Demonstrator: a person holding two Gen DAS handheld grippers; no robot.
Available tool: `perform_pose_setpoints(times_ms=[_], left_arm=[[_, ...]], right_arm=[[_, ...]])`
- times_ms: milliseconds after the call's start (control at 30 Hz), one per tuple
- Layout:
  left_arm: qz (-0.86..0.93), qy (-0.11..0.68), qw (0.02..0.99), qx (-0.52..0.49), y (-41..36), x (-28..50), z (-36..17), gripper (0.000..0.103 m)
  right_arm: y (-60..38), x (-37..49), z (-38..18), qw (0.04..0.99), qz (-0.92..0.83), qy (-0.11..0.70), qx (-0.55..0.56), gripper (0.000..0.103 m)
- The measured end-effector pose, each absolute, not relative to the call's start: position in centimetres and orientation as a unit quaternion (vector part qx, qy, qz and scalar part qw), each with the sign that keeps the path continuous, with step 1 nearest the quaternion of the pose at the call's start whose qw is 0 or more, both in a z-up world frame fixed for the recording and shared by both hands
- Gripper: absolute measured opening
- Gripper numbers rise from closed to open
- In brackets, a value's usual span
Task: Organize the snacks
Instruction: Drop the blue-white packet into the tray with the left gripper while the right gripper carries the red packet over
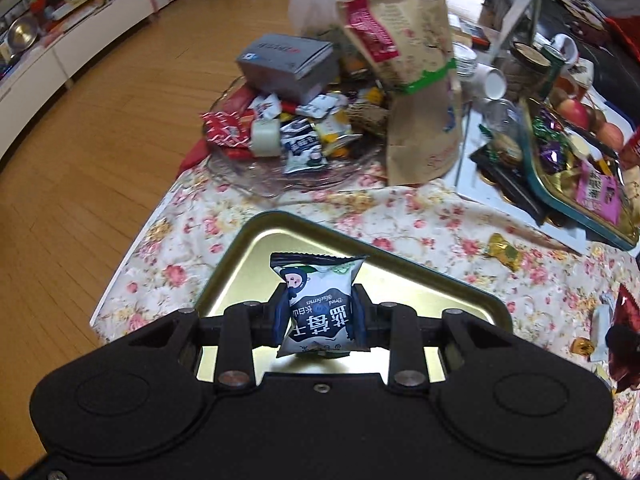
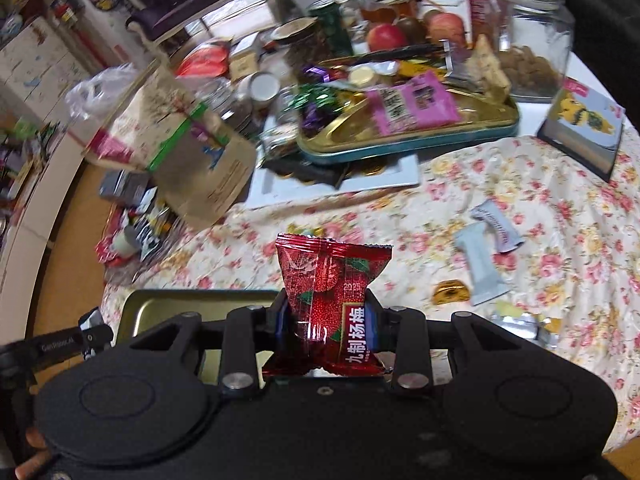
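Observation:
My left gripper (image 1: 320,312) is shut on a white and blue dried-blueberry packet (image 1: 320,304), held upright above an empty gold tin tray (image 1: 256,256) on the floral tablecloth. In the right wrist view my right gripper (image 2: 326,318) is shut on a red waxberry snack packet (image 2: 330,300); the same gold tray (image 2: 168,308) lies just below and to its left. Part of the left gripper (image 2: 86,334) shows at that view's left edge. A glass plate (image 1: 240,172) heaped with mixed snack packets sits beyond the tray.
A tall brown paper bag (image 1: 420,92) stands beside the glass plate, with a grey box (image 1: 288,64) on the heap. A second teal-rimmed tin (image 2: 408,136) holds candies. Loose wrapped sweets (image 2: 480,268) lie on the cloth at right. Apples, jars and cups crowd the back. The table's left edge drops to wooden floor.

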State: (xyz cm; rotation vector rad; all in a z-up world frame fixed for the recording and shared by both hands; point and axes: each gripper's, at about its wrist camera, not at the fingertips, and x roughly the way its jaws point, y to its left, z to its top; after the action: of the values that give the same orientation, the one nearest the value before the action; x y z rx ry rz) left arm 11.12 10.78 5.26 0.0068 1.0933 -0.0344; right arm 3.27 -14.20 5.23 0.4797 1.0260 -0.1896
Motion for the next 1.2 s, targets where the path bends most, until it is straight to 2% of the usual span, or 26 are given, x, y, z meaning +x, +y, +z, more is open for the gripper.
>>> perform_pose_setpoints(times_ms=[300,400,700,1200], left_arm=[[0.001,0.532,0.847,0.005,12.5,11.5,4.6,0.041],[0.005,0.531,0.847,0.007,12.7,11.6,4.6,0.046],[0.005,0.549,0.836,-0.011,12.9,11.8,4.2,0.046],[-0.008,0.556,0.831,0.003,11.5,11.6,3.7,0.046]], right_arm=[[-9.8,4.7,4.3,0.837,-0.044,0.51,0.195,0.037],[-9.1,4.9,4.0,0.835,-0.038,0.516,0.189,0.037],[-8.5,5.2,3.6,0.832,-0.032,0.523,0.184,0.037],[-7.5,5.1,5.1,0.855,0.02,0.488,0.176,0.04]])
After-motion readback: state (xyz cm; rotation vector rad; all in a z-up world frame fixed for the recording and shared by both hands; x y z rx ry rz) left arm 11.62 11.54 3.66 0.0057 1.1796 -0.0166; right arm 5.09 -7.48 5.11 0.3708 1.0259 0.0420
